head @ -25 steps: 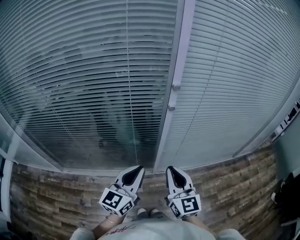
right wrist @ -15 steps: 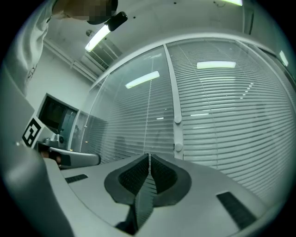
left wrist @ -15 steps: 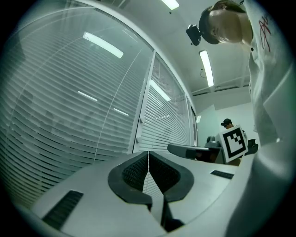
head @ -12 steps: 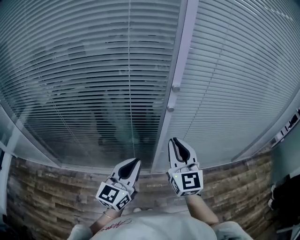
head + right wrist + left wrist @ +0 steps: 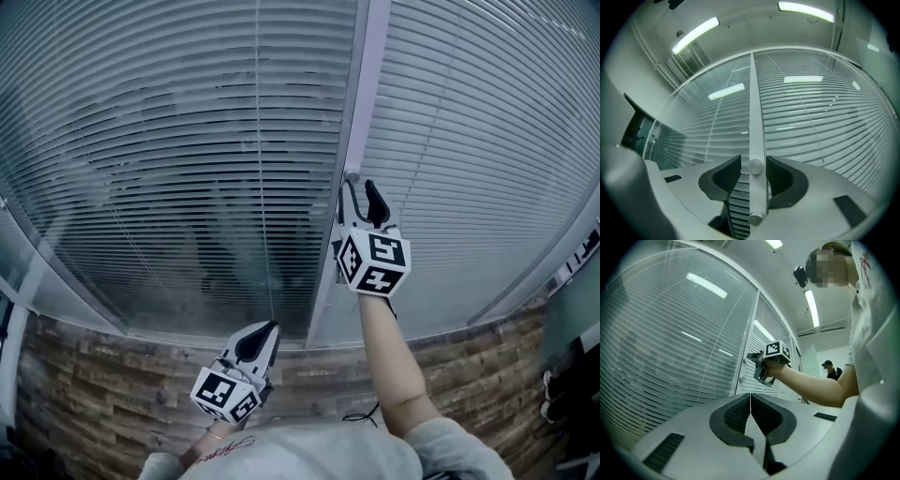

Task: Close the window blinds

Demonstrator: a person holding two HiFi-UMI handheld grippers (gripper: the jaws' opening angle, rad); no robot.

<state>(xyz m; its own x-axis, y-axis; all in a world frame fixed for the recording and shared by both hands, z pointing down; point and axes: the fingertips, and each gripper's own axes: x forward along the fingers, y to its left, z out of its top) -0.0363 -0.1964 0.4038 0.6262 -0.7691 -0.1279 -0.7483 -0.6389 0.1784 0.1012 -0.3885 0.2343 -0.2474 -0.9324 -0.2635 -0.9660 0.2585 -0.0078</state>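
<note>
Slatted blinds hang behind glass: a darker left panel (image 5: 159,141) and a paler right panel (image 5: 469,131). The white upright frame (image 5: 361,84) between them carries two round knobs. My right gripper (image 5: 362,191) is raised to the upper knob (image 5: 352,174). Its jaws have just been opening. In the right gripper view that upper knob (image 5: 755,166) sits between the pads with a gap on each side, above the lower knob (image 5: 756,217). My left gripper (image 5: 270,329) hangs low near the sill, shut and empty, its pads (image 5: 740,412) meeting.
A wood-patterned floor strip (image 5: 103,403) runs under the window. Dark objects lie at the right edge (image 5: 570,384). In the left gripper view a second person (image 5: 829,371) stands far off down the glass wall, beyond my raised right gripper (image 5: 765,365).
My right gripper rose from beside the left one up the frame to the upper knob, and its jaws went from shut to open. The left gripper stayed low.
</note>
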